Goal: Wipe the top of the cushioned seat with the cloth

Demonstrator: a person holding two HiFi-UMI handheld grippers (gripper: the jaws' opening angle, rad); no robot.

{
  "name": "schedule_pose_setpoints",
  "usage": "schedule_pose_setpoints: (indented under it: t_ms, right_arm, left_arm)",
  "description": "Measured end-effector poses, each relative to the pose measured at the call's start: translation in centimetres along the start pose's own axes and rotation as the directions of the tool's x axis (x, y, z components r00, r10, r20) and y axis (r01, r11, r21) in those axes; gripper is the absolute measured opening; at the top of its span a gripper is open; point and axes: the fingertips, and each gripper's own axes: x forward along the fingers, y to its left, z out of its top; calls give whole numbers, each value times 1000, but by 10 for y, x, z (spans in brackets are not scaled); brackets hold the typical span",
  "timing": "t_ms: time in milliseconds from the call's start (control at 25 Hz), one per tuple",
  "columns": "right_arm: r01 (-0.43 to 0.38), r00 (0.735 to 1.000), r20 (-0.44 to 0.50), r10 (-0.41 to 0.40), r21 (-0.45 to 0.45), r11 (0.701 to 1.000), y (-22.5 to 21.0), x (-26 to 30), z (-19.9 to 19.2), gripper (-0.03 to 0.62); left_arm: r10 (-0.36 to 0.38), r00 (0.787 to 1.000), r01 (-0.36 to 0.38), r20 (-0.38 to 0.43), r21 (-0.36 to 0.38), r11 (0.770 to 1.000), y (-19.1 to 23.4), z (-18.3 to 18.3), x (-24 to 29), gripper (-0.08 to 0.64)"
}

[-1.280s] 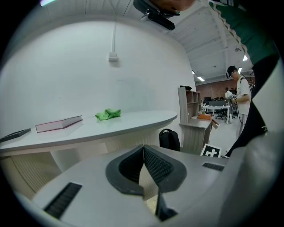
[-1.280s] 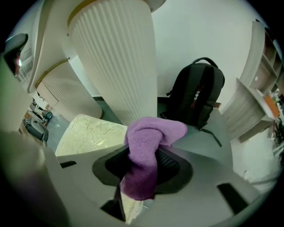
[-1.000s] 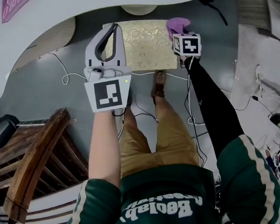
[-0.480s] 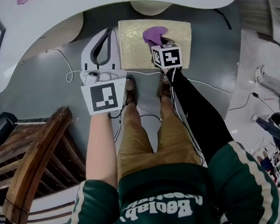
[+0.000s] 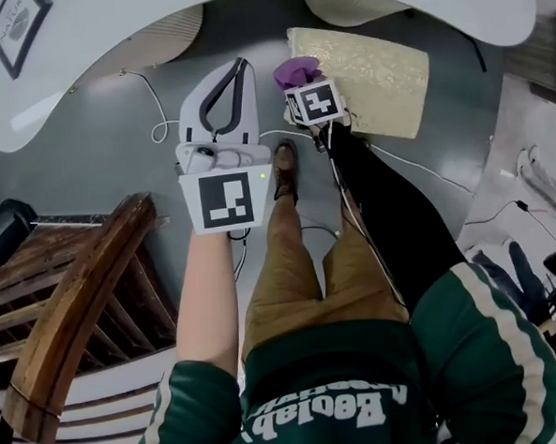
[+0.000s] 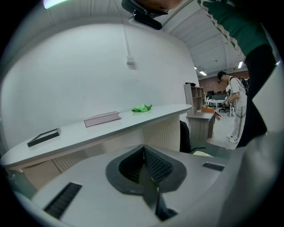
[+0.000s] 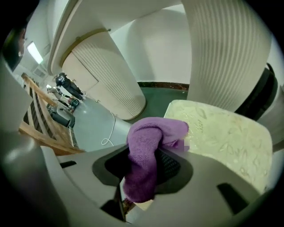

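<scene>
Head view, steeply down: right gripper (image 5: 298, 82) out in front on a black-sleeved arm, clenched on a purple cloth (image 5: 294, 71) bunched over its tips, right at the left edge of the cushioned seat (image 5: 374, 66). Pale yellow, patterned, sitting on the grey floor under the curved white counter (image 5: 246, 7). Cannot tell from up here whether the cloth presses on the cushion or only overlaps its edge. Right gripper view: same right gripper (image 7: 143, 170), pads squeezed onto the cloth (image 7: 145, 153), a thick roll of it rising out of the jaws and folding over toward the near left rim of the seat (image 7: 224, 135). Most of the seat top bare, off to the right. Left gripper (image 5: 239, 69) held apart, to the left over open floor, on a bare forearm. Left gripper view: left gripper (image 6: 144, 155) with jaws pressed together on nothing, aimed at the counter's white front. Up on that counter, a green rag (image 6: 142, 107) and a flat pink box (image 6: 102, 119). Wooden bench (image 5: 72, 309) at lower left of the head view, white cable (image 5: 157, 128) looped on the floor beside the left gripper.
</scene>
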Motion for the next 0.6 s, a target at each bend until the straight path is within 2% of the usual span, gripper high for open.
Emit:
schedule_pose_setpoints:
  t_ms: [80,200,320,600]
  right_arm:
    - [45,999,0,-45,-42,998,-2,5,1,160]
    - [77,997,-7,-77,-35,996,-2,4,0,158]
    - [80,997,-11,-80,-38,996,-2,3,1,155]
    - [59,998,-30,-61,-53,997,-8,-10,-4,155]
  left_arm:
    - [26,1000,-26,-4,-25,999,11,-6,-7,17]
    - [40,999,-40,-5,-52,998,19,-11,-13,17]
    - [44,999,-44,-5,-68,997,21,-12,-14,17]
    - [13,1000,-13,-2,-51,999,5,0,-10,17]
